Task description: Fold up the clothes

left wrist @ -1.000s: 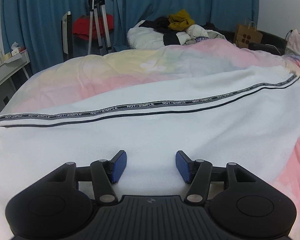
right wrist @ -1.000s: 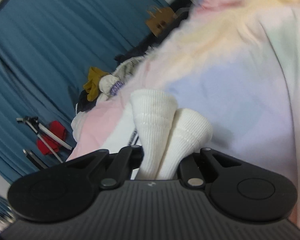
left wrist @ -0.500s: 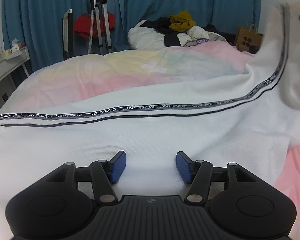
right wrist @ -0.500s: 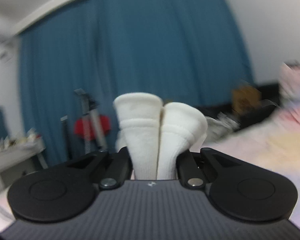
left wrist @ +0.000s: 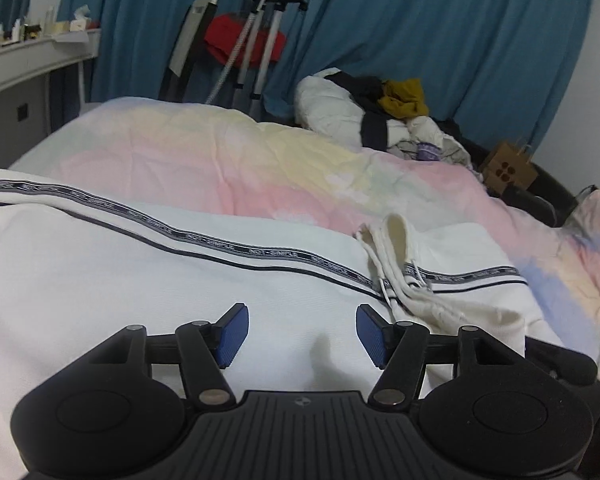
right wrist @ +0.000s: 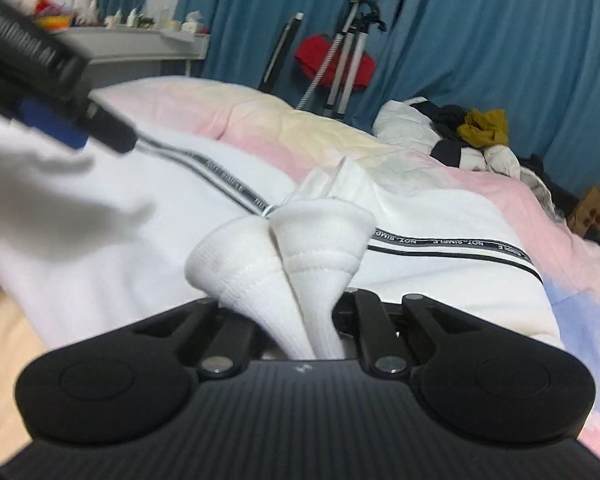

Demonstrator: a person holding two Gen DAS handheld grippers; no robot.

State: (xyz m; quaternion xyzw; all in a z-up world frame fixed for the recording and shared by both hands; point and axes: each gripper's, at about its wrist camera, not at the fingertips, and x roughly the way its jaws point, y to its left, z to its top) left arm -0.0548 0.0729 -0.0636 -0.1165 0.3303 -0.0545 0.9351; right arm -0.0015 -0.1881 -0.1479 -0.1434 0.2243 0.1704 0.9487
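White trousers (left wrist: 140, 272) with a black lettered side stripe (left wrist: 240, 248) lie folded over on the pastel bed; they also show in the right wrist view (right wrist: 440, 280). The ribbed cuff end (left wrist: 396, 240) rests on the folded part. My left gripper (left wrist: 298, 332) is open and empty, low over the white fabric. My right gripper (right wrist: 300, 320) is shut on the ribbed cuffs (right wrist: 284, 248), which bulge out between the jaws just above the trousers. The left gripper (right wrist: 52, 120) shows blurred at the upper left of the right wrist view.
The pastel duvet (left wrist: 260, 160) covers the bed. A pile of clothes and a white pillow (left wrist: 372, 108) lie at the far end. A tripod (left wrist: 260, 40) and red item stand by blue curtains. A white shelf (left wrist: 32, 60) is at left, a paper bag (left wrist: 508, 168) at right.
My right gripper has swung the cuff end up and over to the left, laying it down onto the trousers. The left gripper has shifted, staying open.
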